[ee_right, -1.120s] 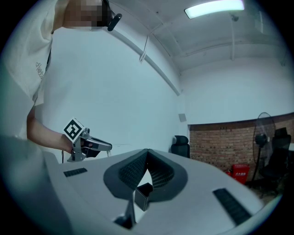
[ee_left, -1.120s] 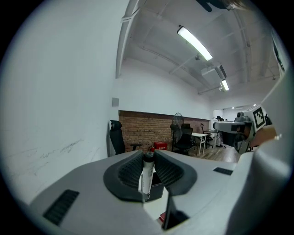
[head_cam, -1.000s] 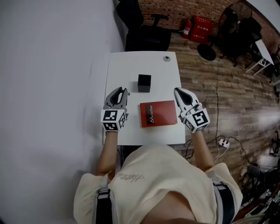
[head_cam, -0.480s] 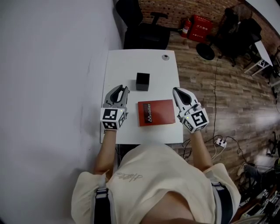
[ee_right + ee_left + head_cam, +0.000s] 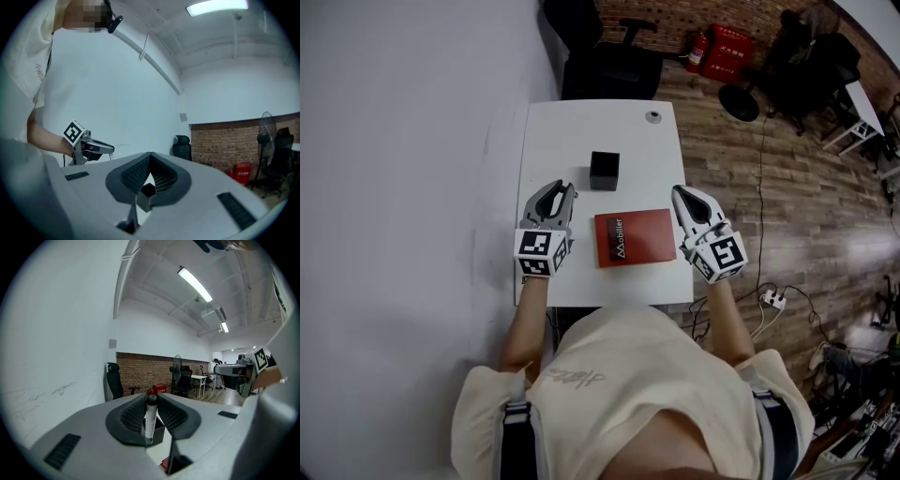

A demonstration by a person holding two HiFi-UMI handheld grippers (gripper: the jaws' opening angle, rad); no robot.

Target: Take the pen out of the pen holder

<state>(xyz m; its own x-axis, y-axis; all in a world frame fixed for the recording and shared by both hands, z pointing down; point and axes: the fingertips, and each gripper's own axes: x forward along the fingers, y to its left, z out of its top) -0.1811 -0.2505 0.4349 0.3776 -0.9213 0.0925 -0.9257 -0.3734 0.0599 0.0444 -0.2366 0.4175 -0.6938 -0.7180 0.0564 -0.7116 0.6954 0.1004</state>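
While the pen holder (image 5: 604, 170) stands near the middle of the white table (image 5: 581, 122), the pen (image 5: 150, 420) is out of it, upright and clamped in the left tongs (image 5: 560, 192), left of the holder and nearer the person. The right tongs (image 5: 680, 193), tips together and empty, sit right of the holder, also nearer. A red book (image 5: 635, 237) lies just on the person's side of the holder.

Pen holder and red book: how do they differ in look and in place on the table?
The pen holder is a small black cube; the red book is wider, flat and bears white print. The pen holder stands farther back on the white table; the red book lies near its front edge. Both rest on it, apart.
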